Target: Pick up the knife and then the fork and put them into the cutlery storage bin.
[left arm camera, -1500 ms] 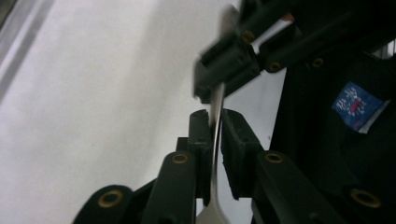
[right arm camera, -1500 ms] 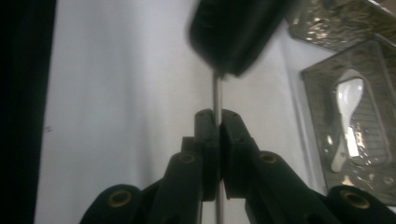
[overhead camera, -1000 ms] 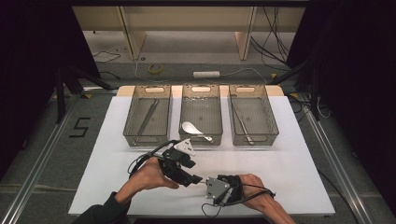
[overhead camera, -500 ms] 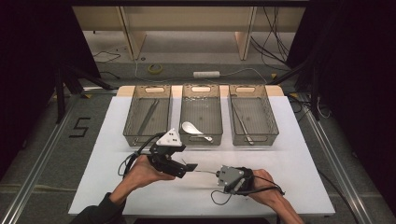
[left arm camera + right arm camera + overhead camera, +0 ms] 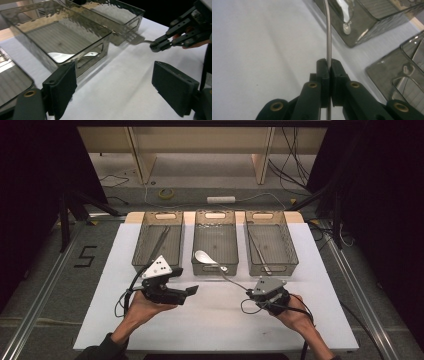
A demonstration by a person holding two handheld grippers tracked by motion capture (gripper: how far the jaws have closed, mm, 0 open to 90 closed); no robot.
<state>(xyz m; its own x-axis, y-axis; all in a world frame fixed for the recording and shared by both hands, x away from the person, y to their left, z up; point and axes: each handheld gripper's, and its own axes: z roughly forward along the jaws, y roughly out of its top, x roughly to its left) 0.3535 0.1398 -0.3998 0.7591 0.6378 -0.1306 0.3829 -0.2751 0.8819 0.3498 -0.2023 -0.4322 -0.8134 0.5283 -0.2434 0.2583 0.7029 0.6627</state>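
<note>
Where the right gripper has its fingers clamped together, a thin metal utensil handle runs between them toward the middle bin. It is slim, curved and shiny. Beside that bin, the left gripper is wide open and holds nothing.

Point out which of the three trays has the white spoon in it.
The middle tray: a white spoon lies at its near end. The left tray and right tray hold only thin metal utensils.
</note>
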